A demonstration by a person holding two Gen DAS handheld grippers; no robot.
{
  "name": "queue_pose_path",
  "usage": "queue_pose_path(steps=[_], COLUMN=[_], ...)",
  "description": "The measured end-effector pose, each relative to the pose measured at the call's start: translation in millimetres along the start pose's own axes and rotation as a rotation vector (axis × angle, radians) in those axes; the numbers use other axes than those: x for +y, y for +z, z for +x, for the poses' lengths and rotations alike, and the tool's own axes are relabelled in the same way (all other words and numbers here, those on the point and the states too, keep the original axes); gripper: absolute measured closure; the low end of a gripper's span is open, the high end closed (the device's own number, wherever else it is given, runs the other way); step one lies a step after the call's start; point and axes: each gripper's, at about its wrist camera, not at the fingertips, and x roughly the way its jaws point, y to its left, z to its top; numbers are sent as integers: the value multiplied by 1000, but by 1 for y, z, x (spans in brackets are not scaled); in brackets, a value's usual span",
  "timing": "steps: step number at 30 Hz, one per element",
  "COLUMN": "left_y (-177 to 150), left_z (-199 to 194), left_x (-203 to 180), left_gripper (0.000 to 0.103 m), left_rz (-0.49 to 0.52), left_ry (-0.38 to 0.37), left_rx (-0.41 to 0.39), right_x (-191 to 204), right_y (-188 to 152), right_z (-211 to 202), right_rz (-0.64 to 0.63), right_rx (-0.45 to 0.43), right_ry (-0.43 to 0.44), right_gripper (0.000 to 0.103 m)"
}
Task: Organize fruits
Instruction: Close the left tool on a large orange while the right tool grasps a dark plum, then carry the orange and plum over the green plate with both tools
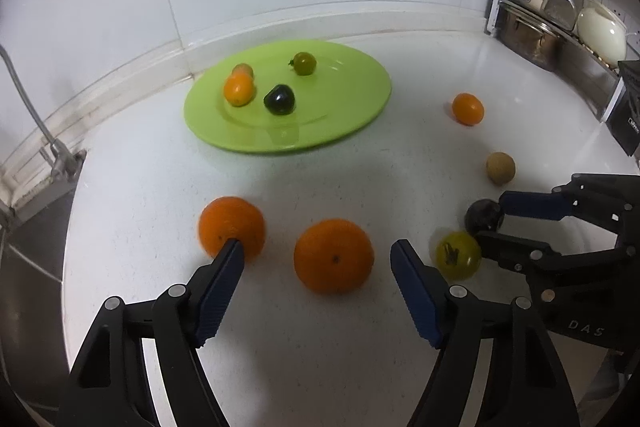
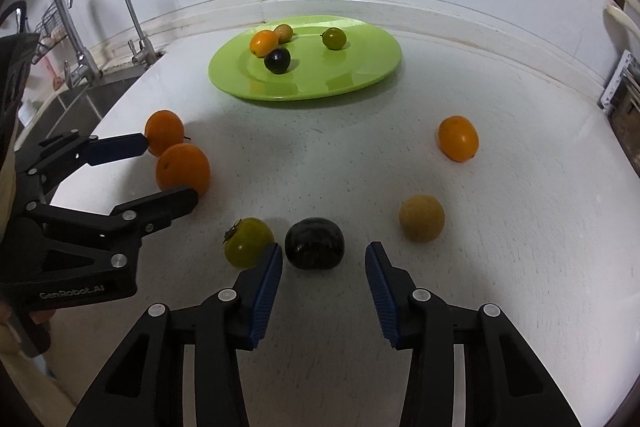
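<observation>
A green plate (image 1: 352, 107) (image 2: 360, 75) at the back of the white counter holds several small fruits: orange, tan, green and a dark plum (image 1: 279, 99) (image 2: 277, 60). My left gripper (image 1: 320, 251) (image 2: 170, 169) is open around a large orange (image 1: 333, 255) (image 2: 183, 169); a second orange (image 1: 232, 225) (image 2: 164, 131) lies past its left finger. My right gripper (image 2: 324, 253) (image 1: 490, 223) is open around a dark plum (image 2: 314, 243) (image 1: 483, 217), with a green fruit (image 2: 248, 242) (image 1: 458, 255) just left of it.
A small orange fruit (image 1: 467, 109) (image 2: 458, 138) and a tan round fruit (image 1: 500, 168) (image 2: 422, 218) lie loose on the right of the counter. A sink with taps (image 2: 84, 59) is at the left. A rack with pots and utensils (image 1: 556, 23) stands at the back right.
</observation>
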Motion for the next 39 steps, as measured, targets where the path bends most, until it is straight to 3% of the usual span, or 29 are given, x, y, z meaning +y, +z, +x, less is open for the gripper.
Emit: queue_pose_path(steps=[10, 25, 39], left_y=[-1, 0, 14], left_z=[15, -8, -46], left_x=[-3, -4, -1], left_gripper=[61, 61, 61], left_rz=[-3, -12, -15], left_ry=[-45, -59, -59], left_rx=[55, 22, -64], right_x=[-3, -3, 5], right_y=[2, 3, 18], right_z=[7, -5, -44], right_rz=[10, 30, 38], right_rx=[7, -27, -144], right_ry=[30, 34, 36], right_gripper=[71, 71, 71])
